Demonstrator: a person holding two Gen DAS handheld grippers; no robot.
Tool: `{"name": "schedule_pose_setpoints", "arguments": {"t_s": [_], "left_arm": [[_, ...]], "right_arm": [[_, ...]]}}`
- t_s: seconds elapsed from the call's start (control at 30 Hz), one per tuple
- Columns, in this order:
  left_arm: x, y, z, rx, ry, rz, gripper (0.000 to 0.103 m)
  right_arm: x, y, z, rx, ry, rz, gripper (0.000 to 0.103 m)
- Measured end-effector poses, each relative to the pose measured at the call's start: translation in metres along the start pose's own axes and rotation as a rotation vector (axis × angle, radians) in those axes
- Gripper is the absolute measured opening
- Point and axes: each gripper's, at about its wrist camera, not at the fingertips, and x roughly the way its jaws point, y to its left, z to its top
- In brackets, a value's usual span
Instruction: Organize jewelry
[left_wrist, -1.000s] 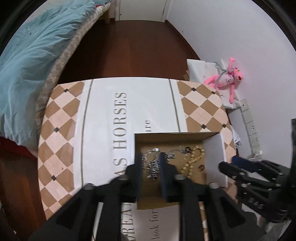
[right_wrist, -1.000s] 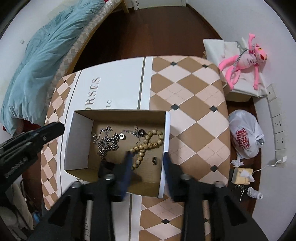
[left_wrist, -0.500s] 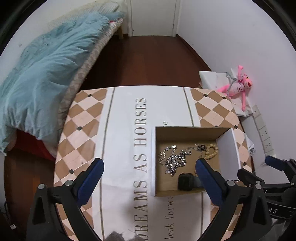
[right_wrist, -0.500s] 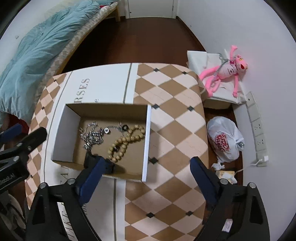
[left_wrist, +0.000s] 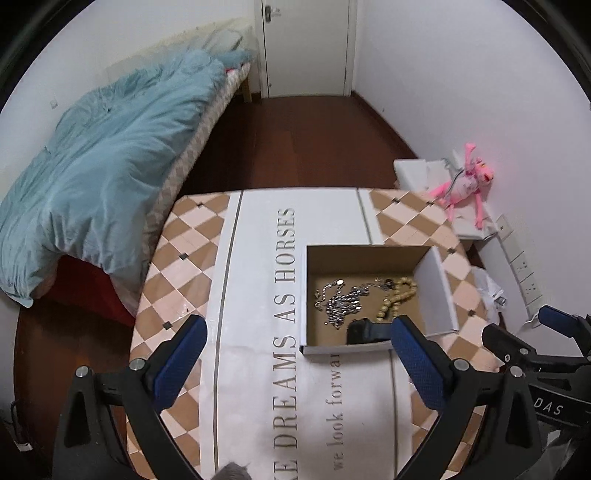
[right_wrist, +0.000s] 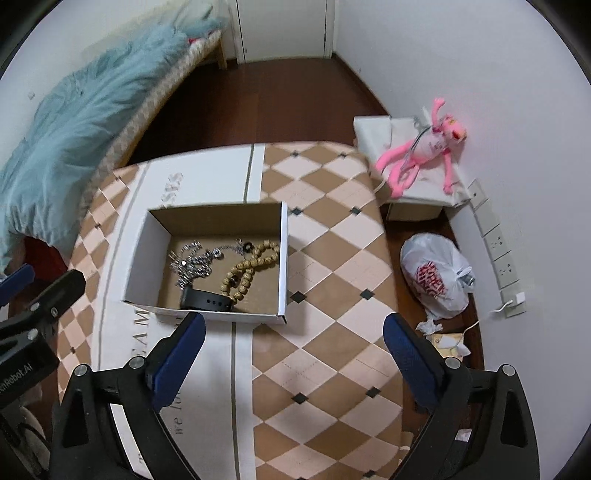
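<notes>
**Jewelry boxed, but tangles and a light box remain the risks**

On the left, the left gripper (left_wrist: 295, 354) hangs above the patterned table (left_wrist: 192, 258), jaws spread wide and holding nothing. Ahead of it the open cardboard box (right_wrist: 284, 258) sits on the tabletop with all the visible jewelry inside: the silver chain (right_wrist: 192, 264) heaped at the left, the black watch (right_wrist: 207, 300) by the near wall, the wooden bead bracelet (right_wrist: 247, 269) to the right. Chain and beads lie touching, so lifting one would likely drag the other and knot them. The box looks light; a finger catching its wall could slide or tip it. On the right, the right gripper (right_wrist: 293, 345) is equally spread and empty, level with the box's near right corner.
</notes>
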Motion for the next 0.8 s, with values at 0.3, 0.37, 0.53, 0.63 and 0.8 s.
{"name": "schedule_pose_setpoints", "arguments": {"t_s": [0.3, 0.37, 0.53, 0.63, 0.8], "left_arm": [[-0.081, 0.0, -0.015, -0.017, -0.109, 0.012, 0.102], [-0.099, -0.001, -0.018, -0.009, -0.139, 0.013, 0.102], [-0.134, 0.0, -0.026, -0.008, -0.184, 0.005, 0.102], [-0.15, 0.0, -0.028, -0.005, -0.201, -0.002, 0.102], [-0.167, 0.003, -0.032, -0.018, -0.212, -0.007, 0.102]], "right_arm": [[-0.094, -0.004, -0.027, 0.003, -0.153, -0.006, 0.098], [-0.111, -0.004, -0.033, 0.003, -0.176, -0.002, 0.098], [-0.152, -0.004, -0.045, 0.01, -0.234, -0.004, 0.098], [-0.172, -0.004, -0.049, 0.012, -0.263, -0.001, 0.098], [-0.202, -0.002, -0.053, 0.012, -0.313, -0.012, 0.103]]}}
